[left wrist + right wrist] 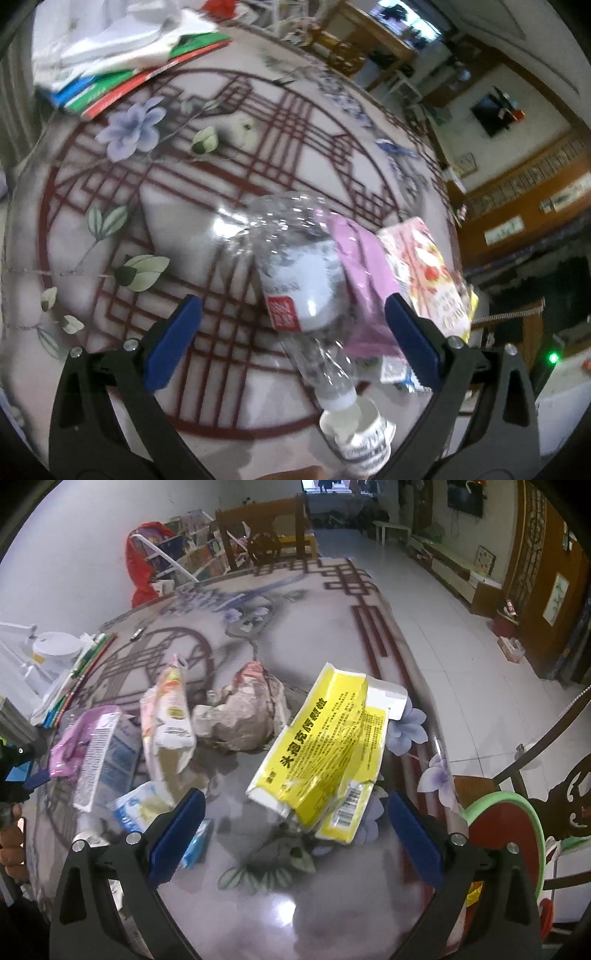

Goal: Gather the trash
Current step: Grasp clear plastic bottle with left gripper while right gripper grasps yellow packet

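Trash lies on a patterned table. In the left wrist view a crushed clear plastic bottle [295, 280] with a white label lies between the open jaws of my left gripper [295, 332], beside a pink wrapper [365, 280] and a pink snack packet [424, 273]. In the right wrist view a torn yellow carton [325, 753] lies just ahead of my open right gripper [295, 823]. A crumpled paper bag [243, 709], a white snack bag [170, 716], the pink wrapper [74, 738] and a blue-and-white packet [140, 808] lie to its left.
Coloured folders and white papers [122, 66] lie at the table's far side. A white lamp base [55, 650] stands at the left. The table edge [413, 686] drops to a tiled floor on the right. A carved chair with a green-rimmed red cushion [506, 834] stands close by.
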`<control>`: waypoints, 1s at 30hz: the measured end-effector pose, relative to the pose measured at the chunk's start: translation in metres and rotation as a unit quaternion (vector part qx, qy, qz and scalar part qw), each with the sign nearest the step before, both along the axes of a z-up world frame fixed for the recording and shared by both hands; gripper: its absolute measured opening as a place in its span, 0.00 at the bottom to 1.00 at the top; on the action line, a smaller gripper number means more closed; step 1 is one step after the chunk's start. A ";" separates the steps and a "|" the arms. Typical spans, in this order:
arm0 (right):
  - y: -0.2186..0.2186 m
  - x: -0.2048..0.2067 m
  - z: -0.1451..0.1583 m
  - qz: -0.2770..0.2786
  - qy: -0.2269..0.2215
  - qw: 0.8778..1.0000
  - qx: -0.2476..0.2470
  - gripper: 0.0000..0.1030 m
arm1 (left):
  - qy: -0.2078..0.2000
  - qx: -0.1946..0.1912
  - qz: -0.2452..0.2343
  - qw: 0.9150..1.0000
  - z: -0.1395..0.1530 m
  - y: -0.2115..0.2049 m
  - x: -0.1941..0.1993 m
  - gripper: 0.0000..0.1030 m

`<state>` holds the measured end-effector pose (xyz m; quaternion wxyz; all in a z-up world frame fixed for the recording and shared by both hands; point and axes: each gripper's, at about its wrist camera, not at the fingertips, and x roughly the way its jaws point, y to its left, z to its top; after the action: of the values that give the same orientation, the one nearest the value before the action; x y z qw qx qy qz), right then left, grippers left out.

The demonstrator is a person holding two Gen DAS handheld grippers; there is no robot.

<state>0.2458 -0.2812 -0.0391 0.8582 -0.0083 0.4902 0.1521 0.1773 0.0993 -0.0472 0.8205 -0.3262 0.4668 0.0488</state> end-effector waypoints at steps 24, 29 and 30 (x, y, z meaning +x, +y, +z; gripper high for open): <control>-0.007 0.039 -0.037 -0.037 0.021 0.999 0.014 0.86 | 0.025 0.020 0.000 0.999 -0.030 -0.021 0.034 0.61; -0.008 0.036 -0.033 -0.034 0.012 0.999 0.019 0.81 | 0.010 0.042 -0.030 0.999 -0.028 -0.029 0.036 0.54; -0.009 0.035 -0.032 -0.035 0.011 0.999 0.023 0.79 | 0.011 0.046 -0.033 0.998 -0.028 -0.031 0.036 0.54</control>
<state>0.2810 -0.2903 -0.0709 0.8577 0.0300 0.4956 0.1336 0.2135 0.0684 -0.0748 0.8308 -0.2720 0.4833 0.0465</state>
